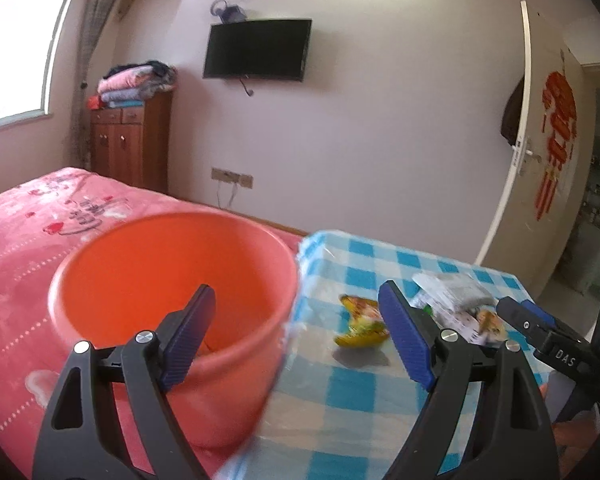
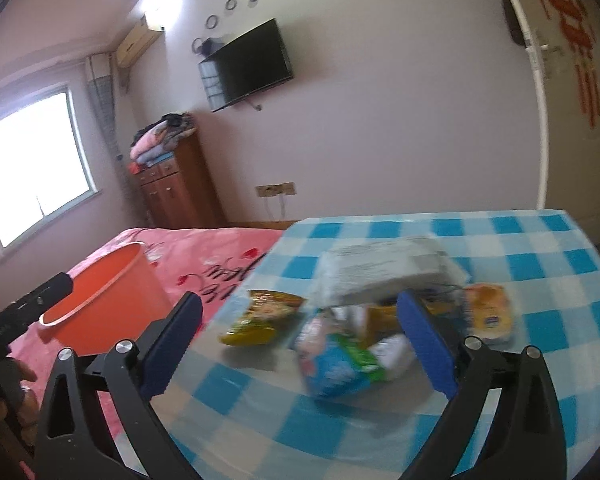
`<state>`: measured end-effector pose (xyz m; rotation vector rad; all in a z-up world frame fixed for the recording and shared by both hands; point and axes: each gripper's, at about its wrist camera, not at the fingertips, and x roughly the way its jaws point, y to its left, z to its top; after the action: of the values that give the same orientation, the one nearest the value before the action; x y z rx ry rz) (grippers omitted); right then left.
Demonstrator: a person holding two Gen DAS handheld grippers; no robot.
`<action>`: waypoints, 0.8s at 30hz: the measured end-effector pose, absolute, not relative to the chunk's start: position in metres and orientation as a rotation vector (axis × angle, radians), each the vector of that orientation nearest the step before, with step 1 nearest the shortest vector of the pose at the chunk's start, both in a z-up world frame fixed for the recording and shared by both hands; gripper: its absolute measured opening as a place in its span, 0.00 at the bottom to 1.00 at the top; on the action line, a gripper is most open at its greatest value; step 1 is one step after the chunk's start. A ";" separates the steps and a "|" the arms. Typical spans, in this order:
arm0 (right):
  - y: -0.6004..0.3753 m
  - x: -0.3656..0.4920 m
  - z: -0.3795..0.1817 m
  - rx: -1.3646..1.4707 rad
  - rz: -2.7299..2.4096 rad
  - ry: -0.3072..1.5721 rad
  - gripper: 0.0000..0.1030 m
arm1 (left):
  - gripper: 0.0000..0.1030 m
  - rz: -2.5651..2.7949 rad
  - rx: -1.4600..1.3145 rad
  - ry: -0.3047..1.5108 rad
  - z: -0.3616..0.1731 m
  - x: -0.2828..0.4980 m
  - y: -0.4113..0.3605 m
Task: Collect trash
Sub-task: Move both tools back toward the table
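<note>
Both claws stand wide and empty. The left gripper [image 1: 296, 344] straddles the orange bucket's [image 1: 100, 276] near rim, likely to steady it. The right gripper [image 2: 300, 344] faces the wrapper pile [image 2: 340, 360] on the checked cloth [image 2: 540, 280], the pile just ahead between its jaws, probably lining up a pick.

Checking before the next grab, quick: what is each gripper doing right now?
Left gripper: open, holding nothing.
Right gripper: open, holding nothing.
</note>
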<state>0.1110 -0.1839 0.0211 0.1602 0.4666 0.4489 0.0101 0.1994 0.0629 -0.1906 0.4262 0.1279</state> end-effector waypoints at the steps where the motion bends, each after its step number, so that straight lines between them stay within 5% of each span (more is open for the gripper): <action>1: -0.190 0.111 0.020 0.159 0.438 0.465 0.95 | 0.82 0.119 -0.188 0.436 0.062 0.011 0.195; 24: -0.268 0.117 0.004 0.137 0.224 0.432 0.95 | 0.82 0.055 -0.145 0.699 0.016 0.037 0.108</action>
<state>0.1172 -0.2678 0.0039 0.1375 0.4321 0.2240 0.0369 0.1076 0.0161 -0.1446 0.6993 0.0546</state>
